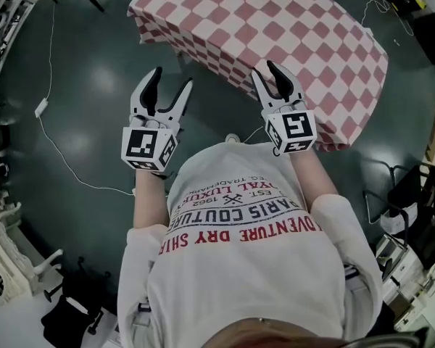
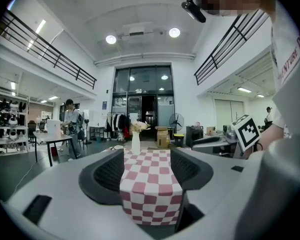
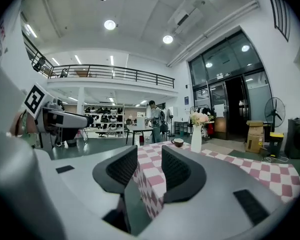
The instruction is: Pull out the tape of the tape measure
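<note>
No tape measure shows in any view. I stand at the near edge of a table under a red-and-white checked cloth (image 1: 297, 42). My left gripper (image 1: 171, 80) hangs over the dark floor just left of the table's corner, jaws wide apart and empty. In the left gripper view the left gripper (image 2: 146, 171) frames the cloth (image 2: 151, 194). My right gripper (image 1: 265, 68) hovers over the table's near edge, jaws a narrow gap apart with nothing between them; the right gripper (image 3: 149, 166) looks along the table. A white vase with flowers (image 3: 196, 134) and a cup (image 3: 178, 142) stand at the far end.
A white cable (image 1: 54, 140) runs across the dark floor on the left. Black chairs (image 1: 413, 194) stand at the right. A person (image 2: 70, 121) stands at a far table beside shelves. A floor fan (image 3: 275, 114) and cardboard boxes (image 3: 255, 134) are near the glass doors.
</note>
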Demonstrator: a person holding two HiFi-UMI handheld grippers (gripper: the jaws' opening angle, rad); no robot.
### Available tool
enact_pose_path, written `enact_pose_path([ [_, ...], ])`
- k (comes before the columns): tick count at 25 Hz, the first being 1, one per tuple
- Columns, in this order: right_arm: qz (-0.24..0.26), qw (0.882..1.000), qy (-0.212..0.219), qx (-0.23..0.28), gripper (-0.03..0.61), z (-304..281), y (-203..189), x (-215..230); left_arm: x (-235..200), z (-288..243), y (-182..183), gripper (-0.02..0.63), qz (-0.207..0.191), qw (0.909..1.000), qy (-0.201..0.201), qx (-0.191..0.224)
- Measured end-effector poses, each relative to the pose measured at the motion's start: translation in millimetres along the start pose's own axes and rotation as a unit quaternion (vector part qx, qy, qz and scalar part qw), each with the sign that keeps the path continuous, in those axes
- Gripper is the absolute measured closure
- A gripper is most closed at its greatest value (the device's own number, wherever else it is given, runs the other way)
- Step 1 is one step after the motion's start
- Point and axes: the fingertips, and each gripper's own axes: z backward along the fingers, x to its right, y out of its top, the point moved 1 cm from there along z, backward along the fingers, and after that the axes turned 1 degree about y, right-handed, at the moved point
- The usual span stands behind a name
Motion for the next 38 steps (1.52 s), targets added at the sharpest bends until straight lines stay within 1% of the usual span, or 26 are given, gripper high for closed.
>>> enact_pose_path([
  [3, -0.006, 1.000, -0.008, -0.004, 0.413, -20, 0, 35, 1, -45, 3, 0.318, -0.011, 0.9997, -0.017, -0.015],
  [6, -0.011, 1.000, -0.016, -0.008, 0.413, -33, -1, 61, -1, -82, 4, 0.318, -0.024, 0.9989, -0.030, -0.028],
  [11, -0.027, 0.998, -0.045, -0.021, 0.413, -50, -8, 99, -7, -139, 0, 0.316, -0.036, 0.9960, -0.065, -0.049],
  [14, -0.028, 0.997, -0.070, -0.021, 0.414, -65, -9, 119, -16, -176, -3, 0.310, -0.048, 0.9933, -0.089, -0.056],
  [16, -0.028, 0.995, -0.090, -0.021, 0.414, -78, -8, 131, -25, -203, -6, 0.295, -0.051, 0.9912, -0.108, -0.057],
  [18, -0.032, 0.993, -0.112, -0.025, 0.414, -94, -7, 142, -36, -232, -8, 0.293, -0.052, 0.9888, -0.126, -0.060],
  [21, -0.044, 0.987, -0.148, -0.036, 0.414, -119, -6, 159, -49, -274, -11, 0.290, -0.055, 0.9822, -0.165, -0.070],
  [25, -0.051, 0.980, -0.188, -0.041, 0.417, -156, -2, 178, -68, -327, -16, 0.290, -0.055, 0.9704, -0.220, -0.084],
  [28, -0.065, 0.973, -0.217, -0.049, 0.422, -184, -3, 191, -81, -365, -25, 0.290, -0.068, 0.9573, -0.262, -0.101],
  [32, -0.085, 0.961, -0.255, -0.067, 0.430, -212, -13, 201, -92, -405, -49, 0.290, -0.089, 0.9347, -0.315, -0.139],
  [35, -0.101, 0.953, -0.275, -0.081, 0.431, -228, -23, 210, -96, -431, -71, 0.290, -0.103, 0.9173, -0.346, -0.168],
  [38, -0.114, 0.946, -0.289, -0.093, 0.431, -239, -33, 219, -97, -452, -96, 0.290, -0.128, 0.8968, -0.371, -0.205],
])
